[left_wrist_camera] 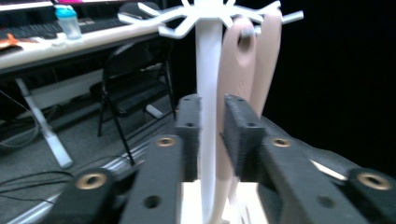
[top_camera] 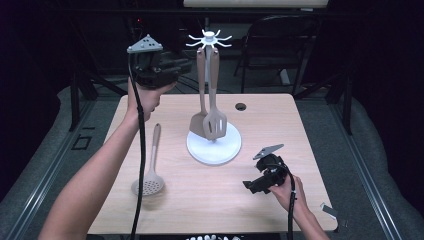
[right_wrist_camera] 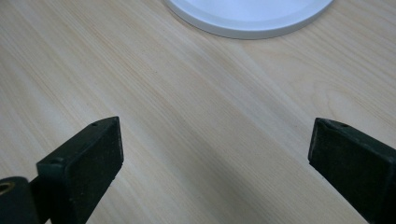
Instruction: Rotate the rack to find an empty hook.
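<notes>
A white utensil rack [top_camera: 214, 147] stands mid-table on a round base, with two beige tools hung from its top hooks: a solid spatula [top_camera: 200, 120] and a slotted turner [top_camera: 216, 122]. A beige skimmer spoon [top_camera: 150, 170] lies flat on the table to the left. My left gripper [top_camera: 172, 67] is raised level with the hooks, left of the rack. In the left gripper view its jaws [left_wrist_camera: 212, 105] stand nearly together with nothing between them; the rack pole [left_wrist_camera: 208, 60] and the hung handles [left_wrist_camera: 236, 70] lie beyond. My right gripper [top_camera: 252, 186] rests low at the front right, open [right_wrist_camera: 215, 158] over bare wood near the base rim [right_wrist_camera: 247, 16].
The wooden table [top_camera: 280, 140] has a dark cable hole [top_camera: 241, 106] behind the rack. A black folding chair [top_camera: 280, 45] stands past the far edge. A desk with a blue-capped bottle [left_wrist_camera: 69, 21] lies farther back. Each gripper's black cable hangs toward the near edge.
</notes>
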### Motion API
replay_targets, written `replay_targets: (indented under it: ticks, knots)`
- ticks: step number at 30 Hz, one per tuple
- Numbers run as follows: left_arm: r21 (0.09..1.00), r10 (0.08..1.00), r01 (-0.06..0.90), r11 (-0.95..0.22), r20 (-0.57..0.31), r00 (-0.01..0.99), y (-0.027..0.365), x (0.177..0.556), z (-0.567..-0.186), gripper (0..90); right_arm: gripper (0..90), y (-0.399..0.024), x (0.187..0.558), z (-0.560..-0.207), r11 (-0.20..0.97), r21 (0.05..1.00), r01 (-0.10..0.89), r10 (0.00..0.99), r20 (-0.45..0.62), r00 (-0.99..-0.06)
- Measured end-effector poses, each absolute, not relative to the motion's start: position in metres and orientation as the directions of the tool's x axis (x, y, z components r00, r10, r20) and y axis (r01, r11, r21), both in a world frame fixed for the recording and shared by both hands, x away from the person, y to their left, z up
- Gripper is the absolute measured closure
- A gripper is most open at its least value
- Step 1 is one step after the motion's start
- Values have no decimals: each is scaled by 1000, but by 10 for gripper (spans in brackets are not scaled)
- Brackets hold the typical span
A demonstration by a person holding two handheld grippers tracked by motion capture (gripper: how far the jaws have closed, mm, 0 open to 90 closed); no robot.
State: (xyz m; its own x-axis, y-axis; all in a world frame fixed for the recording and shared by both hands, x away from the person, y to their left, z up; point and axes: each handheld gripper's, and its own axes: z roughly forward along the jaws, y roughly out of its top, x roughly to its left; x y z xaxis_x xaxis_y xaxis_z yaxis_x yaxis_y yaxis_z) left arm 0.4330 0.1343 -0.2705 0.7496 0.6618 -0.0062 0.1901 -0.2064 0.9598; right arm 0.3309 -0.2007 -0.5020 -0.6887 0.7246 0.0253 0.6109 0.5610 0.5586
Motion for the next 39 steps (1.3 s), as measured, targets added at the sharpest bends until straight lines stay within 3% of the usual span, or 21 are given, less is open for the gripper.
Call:
replay_targets:
  ticks: [5,39]
  knots:
    - [964,669,168,-207,14,743,130,435,-263,897,30,-201,331,-501,576,548,607,720,14,-694]
    - [958,737,177,-224,48,674,124,462,-249,900,33,-201,330,-501,573,554,604,720,12,-694]
